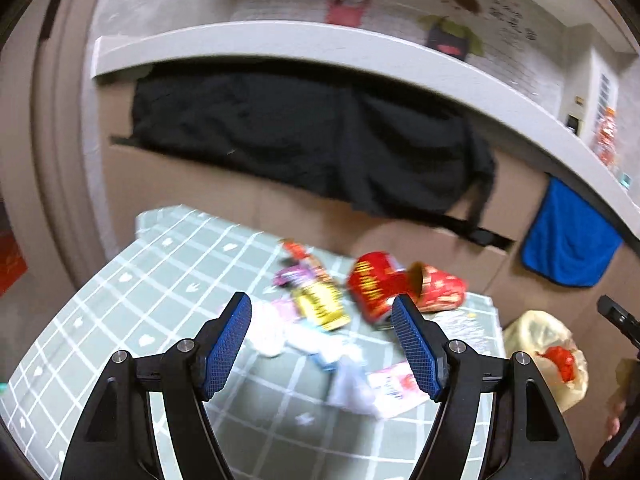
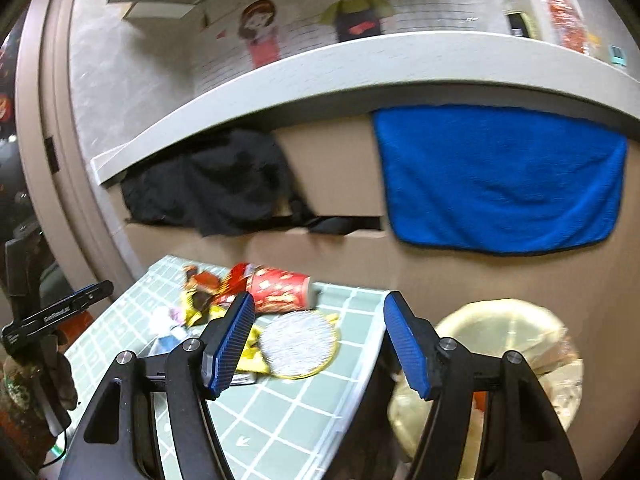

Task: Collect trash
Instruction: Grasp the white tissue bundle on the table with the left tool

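- On the bench [image 1: 120, 300], trash [image 1: 320, 304] lies heaped; your left gripper [image 1: 322, 316] and right gripper [image 2: 319, 316] hover with fingers wide, empty.
- Rush it and the red cup [image 2: 280, 290] rolls off, missing the bin [image 2: 500, 344].

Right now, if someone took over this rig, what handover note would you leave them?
Left tongs: open, empty, above the table over the trash pile.
Right tongs: open, empty, over the table's edge near the bin.
Trash: the red paper cup lies on its side on the checked tablecloth, with a yellow wrapper, white crumpled paper and a round foil lid around it.
Bin: the bag-lined trash bin stands on the floor beside the table; something red already lies in it.
Done: some trash is binned.
Left: everything on the table.
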`<move>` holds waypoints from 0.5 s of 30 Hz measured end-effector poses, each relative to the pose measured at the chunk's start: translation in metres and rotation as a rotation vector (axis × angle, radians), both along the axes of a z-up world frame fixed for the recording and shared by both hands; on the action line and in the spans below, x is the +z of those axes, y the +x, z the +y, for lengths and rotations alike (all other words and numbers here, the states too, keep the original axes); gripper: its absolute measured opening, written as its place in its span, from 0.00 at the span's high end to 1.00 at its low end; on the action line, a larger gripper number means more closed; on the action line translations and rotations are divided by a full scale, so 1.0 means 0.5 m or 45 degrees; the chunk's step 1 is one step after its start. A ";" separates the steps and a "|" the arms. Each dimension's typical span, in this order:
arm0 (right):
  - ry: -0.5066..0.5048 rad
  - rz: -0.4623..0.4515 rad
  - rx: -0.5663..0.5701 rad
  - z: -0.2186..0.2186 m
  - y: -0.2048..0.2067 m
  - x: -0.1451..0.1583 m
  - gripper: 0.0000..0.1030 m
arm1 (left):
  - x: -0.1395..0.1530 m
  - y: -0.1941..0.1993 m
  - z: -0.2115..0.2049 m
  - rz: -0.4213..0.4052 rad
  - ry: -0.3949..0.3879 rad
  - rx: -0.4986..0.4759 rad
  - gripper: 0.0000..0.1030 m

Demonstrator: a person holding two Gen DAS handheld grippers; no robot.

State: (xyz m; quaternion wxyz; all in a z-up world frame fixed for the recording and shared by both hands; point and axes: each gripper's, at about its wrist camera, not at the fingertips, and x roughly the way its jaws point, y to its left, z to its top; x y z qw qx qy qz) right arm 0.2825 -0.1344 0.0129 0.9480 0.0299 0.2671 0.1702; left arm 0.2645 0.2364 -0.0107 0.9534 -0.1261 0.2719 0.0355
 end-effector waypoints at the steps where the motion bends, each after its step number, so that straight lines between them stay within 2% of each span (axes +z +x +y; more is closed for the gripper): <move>1: -0.006 0.008 0.012 0.012 0.001 -0.005 0.38 | -0.007 -0.001 0.012 0.008 -0.012 0.011 0.29; 6: -0.029 0.067 0.065 0.055 0.010 -0.033 0.38 | -0.055 -0.005 0.054 0.070 -0.112 0.048 0.30; 11: -0.025 0.098 0.072 0.071 0.015 -0.061 0.38 | -0.088 0.027 -0.005 0.119 -0.136 -0.061 0.31; 15: 0.010 0.146 0.071 0.068 0.018 -0.077 0.38 | -0.119 0.088 -0.047 0.192 -0.120 -0.075 0.34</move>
